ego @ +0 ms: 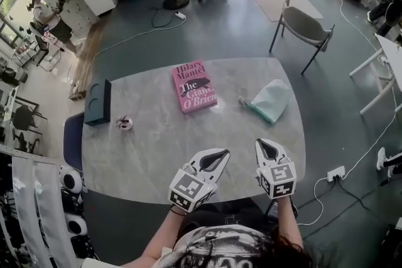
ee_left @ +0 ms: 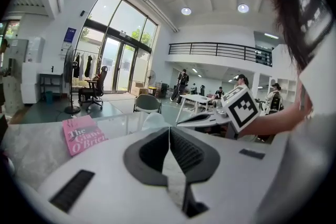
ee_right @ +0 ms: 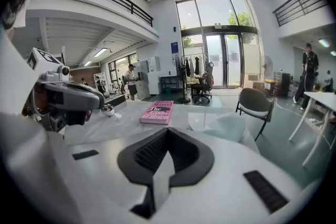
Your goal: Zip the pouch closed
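A pale mint-green pouch [ego: 270,100] lies on the far right part of the marble table [ego: 151,147], its zip pull end pointing left. It also shows as a pale shape [ee_right: 227,126] ahead in the right gripper view and faintly [ee_left: 153,120] in the left gripper view. Both grippers hover near the table's front edge, well short of the pouch. My left gripper [ego: 223,151] is shut with nothing in it. My right gripper [ego: 262,143] is shut and empty too.
A pink book [ego: 193,86] lies mid-table, left of the pouch. A dark box [ego: 98,101] stands at the table's left edge, with a small round object [ego: 124,124] beside it. A grey chair [ego: 303,25] sits beyond the table; a white table stands at right.
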Motion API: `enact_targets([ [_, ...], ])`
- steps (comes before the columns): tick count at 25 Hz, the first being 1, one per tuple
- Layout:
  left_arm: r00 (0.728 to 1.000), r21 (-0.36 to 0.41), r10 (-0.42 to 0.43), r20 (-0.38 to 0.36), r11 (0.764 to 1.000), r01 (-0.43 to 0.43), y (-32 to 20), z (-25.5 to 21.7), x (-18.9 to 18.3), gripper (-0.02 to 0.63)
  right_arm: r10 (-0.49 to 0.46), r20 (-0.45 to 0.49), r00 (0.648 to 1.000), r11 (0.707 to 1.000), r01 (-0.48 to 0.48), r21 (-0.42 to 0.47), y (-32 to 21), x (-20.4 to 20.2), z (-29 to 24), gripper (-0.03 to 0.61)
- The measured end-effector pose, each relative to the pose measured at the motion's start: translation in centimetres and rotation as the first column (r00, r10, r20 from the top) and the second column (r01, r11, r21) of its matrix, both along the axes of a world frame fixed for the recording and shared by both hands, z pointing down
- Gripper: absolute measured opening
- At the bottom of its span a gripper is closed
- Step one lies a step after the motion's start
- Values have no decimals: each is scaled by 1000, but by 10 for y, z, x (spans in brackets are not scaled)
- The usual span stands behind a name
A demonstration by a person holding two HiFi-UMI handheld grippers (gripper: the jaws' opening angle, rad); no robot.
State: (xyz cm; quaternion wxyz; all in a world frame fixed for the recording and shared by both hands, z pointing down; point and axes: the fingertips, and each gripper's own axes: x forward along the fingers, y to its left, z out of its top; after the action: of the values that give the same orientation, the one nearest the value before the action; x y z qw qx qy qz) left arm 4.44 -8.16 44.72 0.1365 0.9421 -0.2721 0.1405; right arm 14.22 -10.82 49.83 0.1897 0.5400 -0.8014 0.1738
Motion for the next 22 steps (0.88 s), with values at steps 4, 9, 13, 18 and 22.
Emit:
enact_targets([
  [4,999,-16,-28,32,999,29,-17,11,9,14,-55,-71,996,998,54,-19,-37,20,24,2],
  [9,995,-20,-56,77,998,58,-33,18,17,14,-101,-136,986,994,94,-53,-86,42,62,3],
  [13,989,-24,-103,105,994,107,-44,27,16,14,-131,-140,981,986,113,-125,-114,52,99,45],
  [18,977,-39,-168,131,984,175,-47,36,9,14,-171,-159,972,966,134,-223,-132,55,141,80],
  [22,968,-62,-206,141,974,216,-43,40,3,14,-184,-170,968,952,133,-276,-145,60,161,94],
])
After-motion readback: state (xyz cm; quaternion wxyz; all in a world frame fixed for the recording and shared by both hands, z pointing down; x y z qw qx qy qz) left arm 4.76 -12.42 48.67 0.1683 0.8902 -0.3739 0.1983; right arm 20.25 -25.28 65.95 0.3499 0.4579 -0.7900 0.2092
